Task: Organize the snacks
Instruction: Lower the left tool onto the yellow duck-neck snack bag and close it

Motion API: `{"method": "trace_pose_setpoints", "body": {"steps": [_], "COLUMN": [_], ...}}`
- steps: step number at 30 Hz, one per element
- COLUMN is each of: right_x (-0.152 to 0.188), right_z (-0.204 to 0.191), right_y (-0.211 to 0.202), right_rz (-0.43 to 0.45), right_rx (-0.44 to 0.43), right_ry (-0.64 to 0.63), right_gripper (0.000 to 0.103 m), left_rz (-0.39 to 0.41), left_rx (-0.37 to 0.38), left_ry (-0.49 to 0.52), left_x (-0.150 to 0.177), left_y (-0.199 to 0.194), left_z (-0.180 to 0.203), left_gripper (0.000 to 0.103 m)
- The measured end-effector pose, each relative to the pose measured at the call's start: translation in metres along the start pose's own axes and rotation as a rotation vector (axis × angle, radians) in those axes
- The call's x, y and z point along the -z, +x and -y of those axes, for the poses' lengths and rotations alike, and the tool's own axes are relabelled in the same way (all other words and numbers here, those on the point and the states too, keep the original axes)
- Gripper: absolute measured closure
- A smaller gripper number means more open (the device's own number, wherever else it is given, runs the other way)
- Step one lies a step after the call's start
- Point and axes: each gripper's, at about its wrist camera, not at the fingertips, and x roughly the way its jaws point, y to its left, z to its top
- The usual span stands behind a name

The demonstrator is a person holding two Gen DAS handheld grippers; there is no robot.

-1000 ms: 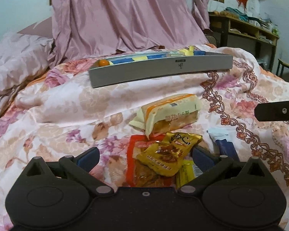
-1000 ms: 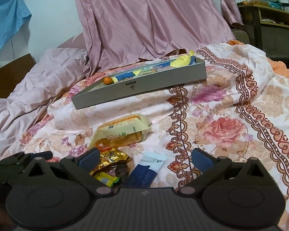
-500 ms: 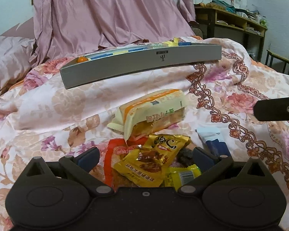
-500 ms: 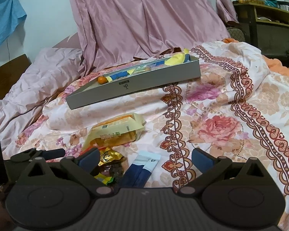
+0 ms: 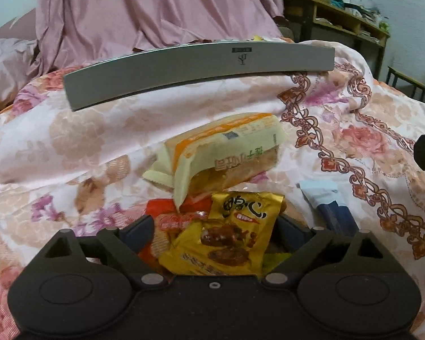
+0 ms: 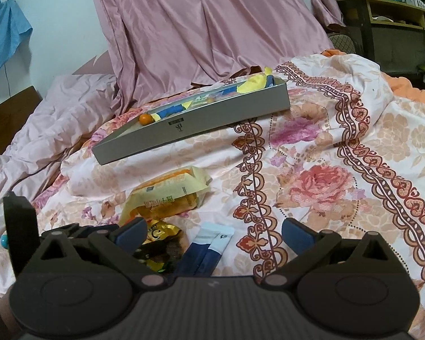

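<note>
Left gripper [image 5: 214, 231] spread wide, fingers either side of the gold snack packet [image 5: 226, 236], not clamped on it. Packet lies in a snack pile on the floral quilt [image 5: 70, 141], in front of the grey tray [image 5: 198, 70]. Right gripper [image 6: 214, 231] also spread wide, holding nothing, over a blue sachet [image 6: 206, 248] beside the pile. Yellow bread pack [image 6: 167, 195] between pile and tray.

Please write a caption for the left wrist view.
Open left gripper straddles a yellow snack packet below a grey tray.
</note>
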Motion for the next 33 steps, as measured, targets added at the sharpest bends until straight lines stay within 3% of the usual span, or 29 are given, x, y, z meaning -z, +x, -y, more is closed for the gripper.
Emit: {"method": "trace_pose_setpoints", "body": {"steps": [8, 11, 13, 17, 26, 28, 30, 33], "right_x": [0.001, 0.001, 0.002, 0.002, 0.002, 0.002, 0.001, 0.001], "right_z": [-0.002, -0.001, -0.002, -0.002, -0.002, -0.002, -0.003, -0.003], "right_y": [0.004, 0.004, 0.004, 0.004, 0.004, 0.004, 0.004, 0.003], "right_rz": [-0.009, -0.011, -0.013, -0.013, -0.011, -0.010, -0.012, -0.010], "right_rx": [0.000, 0.000, -0.001, 0.000, -0.002, -0.005, -0.006, -0.002], "right_ry": [0.004, 0.005, 0.003, 0.000, -0.002, 0.000, -0.005, -0.011], "right_gripper": [0.000, 0.000, 0.000, 0.000, 0.000, 0.000, 0.000, 0.000], "left_rz": [-0.012, 0.004, 0.013, 0.020, -0.029, -0.043, -0.060, -0.052], "left_rx": [0.034, 0.045, 0.069, 0.061, 0.048, 0.040, 0.002, 0.010], "left_ry": [0.019, 0.053, 0.086, 0.104, 0.120, 0.130, 0.123, 0.099], "left_x": [-0.002, -0.002, -0.002, -0.003, -0.002, 0.001, 0.004, 0.005], "left_y": [0.010, 0.007, 0.004, 0.003, -0.002, -0.004, 0.000, -0.001], "left_z": [0.001, 0.006, 0.011, 0.015, 0.020, 0.022, 0.022, 0.018], "left_gripper": [0.012, 0.023, 0.041, 0.051, 0.051, 0.048, 0.038, 0.039]}}
